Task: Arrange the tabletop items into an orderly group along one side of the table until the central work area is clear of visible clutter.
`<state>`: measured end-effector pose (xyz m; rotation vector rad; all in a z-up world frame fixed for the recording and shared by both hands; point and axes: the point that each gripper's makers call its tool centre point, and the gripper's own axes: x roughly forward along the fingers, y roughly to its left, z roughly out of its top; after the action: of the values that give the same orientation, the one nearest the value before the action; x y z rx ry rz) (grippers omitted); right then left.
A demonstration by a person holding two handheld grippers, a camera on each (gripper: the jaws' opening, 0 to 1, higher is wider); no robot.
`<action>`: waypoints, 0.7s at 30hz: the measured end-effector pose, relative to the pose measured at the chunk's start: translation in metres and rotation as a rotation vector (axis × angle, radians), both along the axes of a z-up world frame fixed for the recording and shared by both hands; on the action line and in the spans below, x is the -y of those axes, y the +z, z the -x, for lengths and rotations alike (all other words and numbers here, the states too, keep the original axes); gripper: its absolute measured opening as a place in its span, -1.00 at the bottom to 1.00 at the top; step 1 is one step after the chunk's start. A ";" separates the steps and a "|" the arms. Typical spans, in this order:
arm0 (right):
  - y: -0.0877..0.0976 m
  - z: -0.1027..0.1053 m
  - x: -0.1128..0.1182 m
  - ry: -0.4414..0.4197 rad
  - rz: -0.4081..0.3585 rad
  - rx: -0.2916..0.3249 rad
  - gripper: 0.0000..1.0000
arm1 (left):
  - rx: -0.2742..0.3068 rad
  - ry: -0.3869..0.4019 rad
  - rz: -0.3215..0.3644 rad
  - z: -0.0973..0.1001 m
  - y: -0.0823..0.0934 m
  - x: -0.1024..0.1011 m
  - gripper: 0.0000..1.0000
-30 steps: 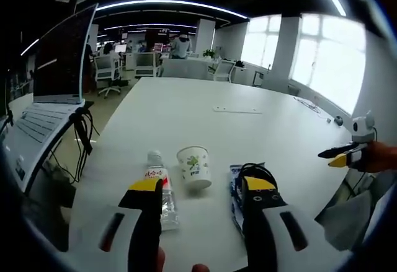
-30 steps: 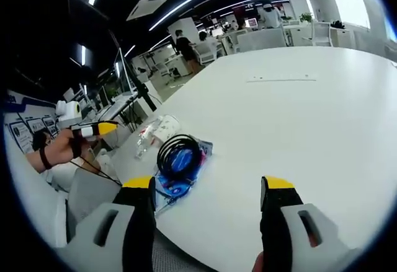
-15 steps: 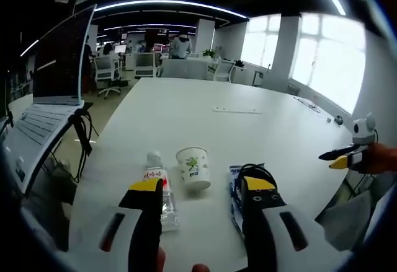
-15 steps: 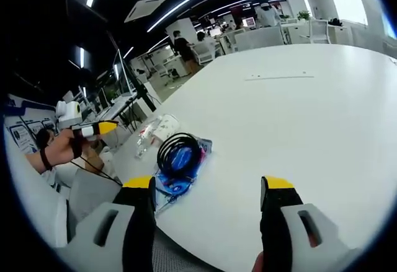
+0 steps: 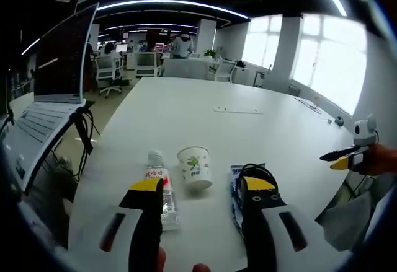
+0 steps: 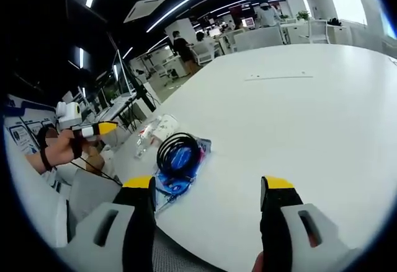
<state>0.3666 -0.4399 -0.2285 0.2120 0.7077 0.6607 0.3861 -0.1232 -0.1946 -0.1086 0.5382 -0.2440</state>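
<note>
Near the white surface (image 5: 205,117) edge lie your clear water bottle (image 5: 160,188), white leaf-printed paper cup (image 5: 195,166) and black cable coil (image 6: 178,154) on a blue packet (image 6: 175,182). Both claws, left (image 5: 201,188) and right (image 6: 208,185), gape apart, holding nothing.

No visible change, perhaps slight camera drift, nothing on table moved

Open-plan office with dark ceiling, curved light strips (image 5: 167,4), bright windows (image 5: 325,58), white chairs (image 5: 107,67)

open-plan office | desks, swivel chairs (image 5: 107,67) | laptop (image 5: 53,92)
</note>
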 end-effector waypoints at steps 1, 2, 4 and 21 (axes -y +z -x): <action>0.000 0.000 0.000 0.000 0.000 0.000 0.36 | 0.000 0.001 0.000 0.000 0.000 0.000 -0.01; 0.000 0.000 0.000 -0.001 -0.001 0.000 0.36 | 0.000 0.002 0.000 0.000 0.000 0.000 -0.01; 0.000 0.000 0.000 -0.001 -0.002 0.000 0.36 | 0.000 0.003 0.002 0.000 0.000 0.000 -0.01; -0.001 0.003 0.003 -0.019 -0.009 -0.005 0.35 | -0.010 -0.007 -0.003 0.002 -0.002 -0.002 -0.02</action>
<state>0.3640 -0.4427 -0.2295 0.2289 0.7069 0.6457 0.3839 -0.1216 -0.1966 -0.1054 0.5494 -0.2496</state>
